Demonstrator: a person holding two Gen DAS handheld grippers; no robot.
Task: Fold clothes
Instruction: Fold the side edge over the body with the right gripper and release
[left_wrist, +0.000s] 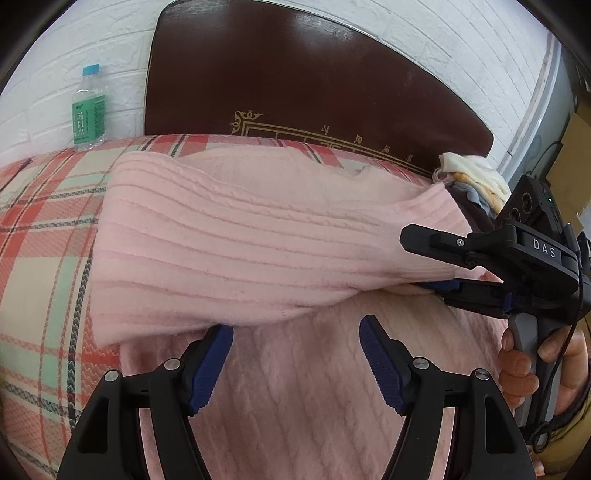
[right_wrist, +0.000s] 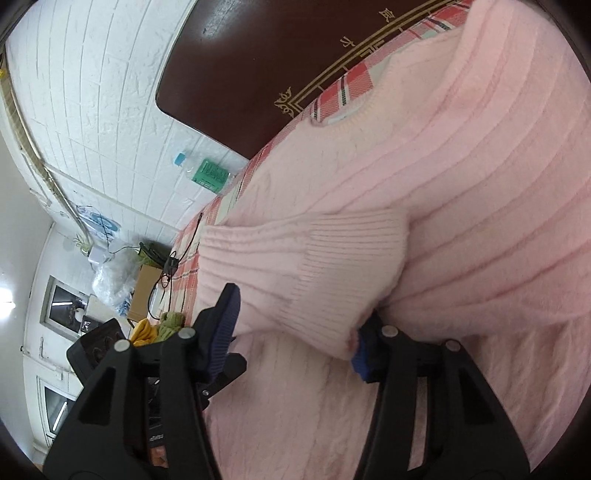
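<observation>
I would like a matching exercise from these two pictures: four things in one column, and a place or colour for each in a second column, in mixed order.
Things:
1. pink sweater
2. water bottle
3. dark brown board
4. small pile of clothes

Places or colours:
A. stands upright by the white brick wall
B. lies on the checked cloth, one sleeve folded across the body
C. gold ornament along its edge
D. pale yellow and white, beyond the sleeve

Pairs: 1-B, 2-A, 3-C, 4-D

A bed (left_wrist: 40, 229) covered in a red, green and cream plaid sheet carries everything. A pink knit sweater (left_wrist: 229, 236) lies spread across it. A water bottle (left_wrist: 88, 110) stands at its far edge by the wall, and a small heap of clothes (left_wrist: 469, 177) sits near the dark headboard (left_wrist: 303, 74).
</observation>
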